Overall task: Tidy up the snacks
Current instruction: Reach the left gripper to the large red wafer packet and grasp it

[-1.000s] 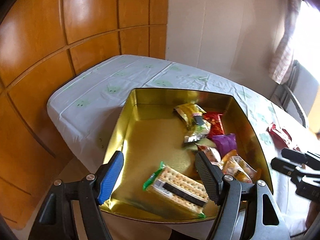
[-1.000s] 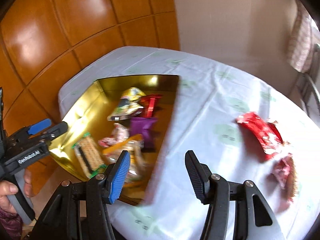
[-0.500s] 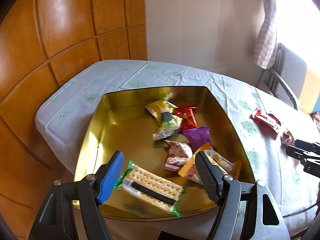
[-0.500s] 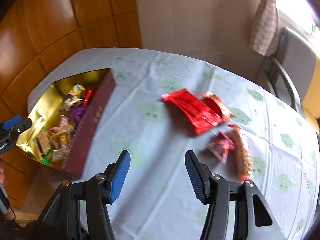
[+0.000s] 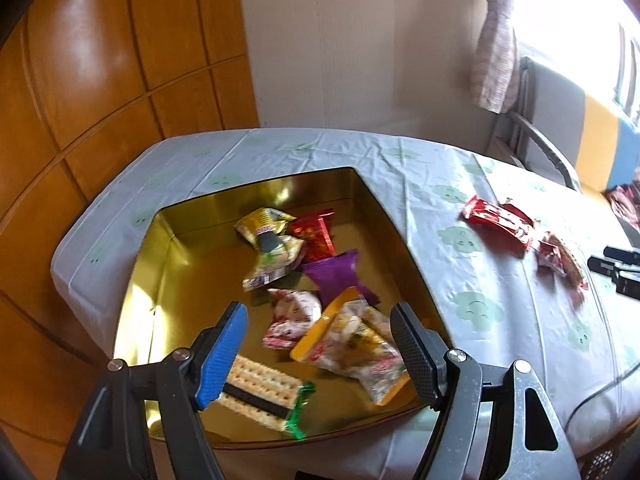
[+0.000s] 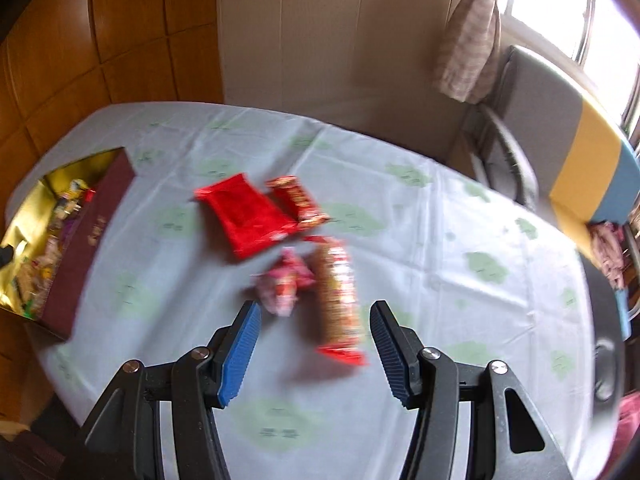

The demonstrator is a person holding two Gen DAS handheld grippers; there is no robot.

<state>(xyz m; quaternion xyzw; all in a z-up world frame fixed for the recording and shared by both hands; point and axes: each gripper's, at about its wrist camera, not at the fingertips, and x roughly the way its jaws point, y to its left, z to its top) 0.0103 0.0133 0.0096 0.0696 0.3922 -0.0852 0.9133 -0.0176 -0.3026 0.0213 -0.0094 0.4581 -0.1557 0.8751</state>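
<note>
Left wrist view looks down into the gold-lined box point(image 5: 168, 280), which sits at the near left corner of the counter point(image 5: 500, 320) and holds a loose heap of snacks: a cracker sleeve point(image 5: 260, 394) with green ends lying flat at the near side, an orange-edged clear bag point(image 5: 356, 344), a pink-and-white packet point(image 5: 294, 316), a purple pouch point(image 5: 340, 274), a red packet point(image 5: 316, 232) and two yellowish packets point(image 5: 266, 228) toward the back. The left tongs point(image 5: 320, 354) hang spread above the box's near side with nothing between them. In the right wrist view the right tongs point(image 6: 316, 350) are likewise spread and empty, poised over four snacks lying on the cloth outside the box: a long biscuit roll point(image 6: 336, 300), a small pink packet point(image 6: 282, 284), a flat red pouch point(image 6: 246, 214) and a red bar point(image 6: 298, 202). A second ago the right tongs framed the box's edge; now the box lies far left and the loose snacks lie just ahead of them.
</note>
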